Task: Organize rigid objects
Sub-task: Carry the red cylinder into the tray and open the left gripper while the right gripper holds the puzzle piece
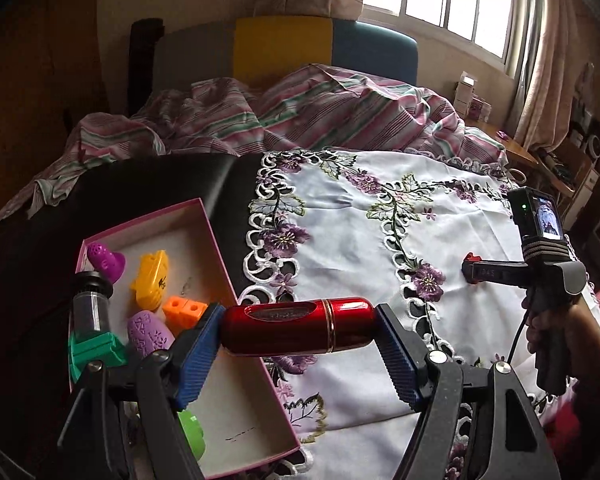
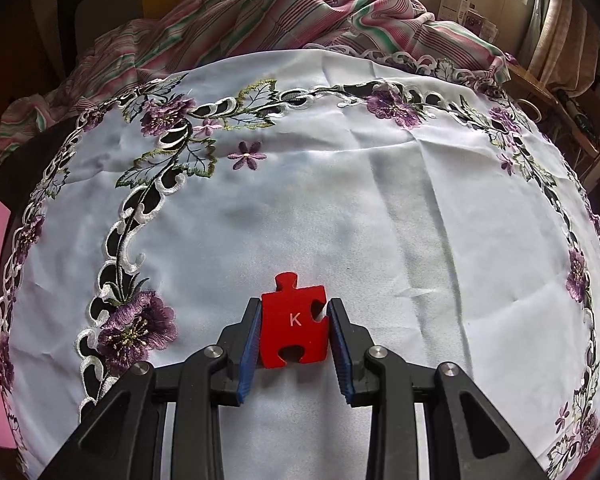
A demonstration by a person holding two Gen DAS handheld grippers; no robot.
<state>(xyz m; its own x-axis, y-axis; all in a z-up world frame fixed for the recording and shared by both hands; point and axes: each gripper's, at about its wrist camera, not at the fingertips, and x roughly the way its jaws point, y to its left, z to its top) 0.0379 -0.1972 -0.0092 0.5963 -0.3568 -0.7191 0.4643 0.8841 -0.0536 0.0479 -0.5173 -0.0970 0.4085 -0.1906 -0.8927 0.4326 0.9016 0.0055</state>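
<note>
My left gripper (image 1: 298, 330) is shut on a shiny red capsule-shaped case (image 1: 298, 330), held crosswise by its two ends above the right rim of a pink open box (image 1: 216, 248). Inside the box lie a yellow toy (image 1: 151, 278), an orange block (image 1: 184, 312), two purple pieces (image 1: 107, 260), a green piece (image 1: 96, 354) and a clear vial (image 1: 90, 304). My right gripper (image 2: 293, 326) is shut on a red jigsaw piece marked K (image 2: 293, 326), just over the white embroidered cloth (image 2: 340, 208). In the left wrist view the right gripper (image 1: 470, 266) shows at the right, a hand on its handle.
The white cloth with purple flower embroidery (image 1: 360, 216) covers a dark surface (image 1: 160, 180). A rumpled striped bedsheet (image 1: 284, 116) lies behind it. A wooden side table with small boxes (image 1: 474, 104) stands at the far right under a window.
</note>
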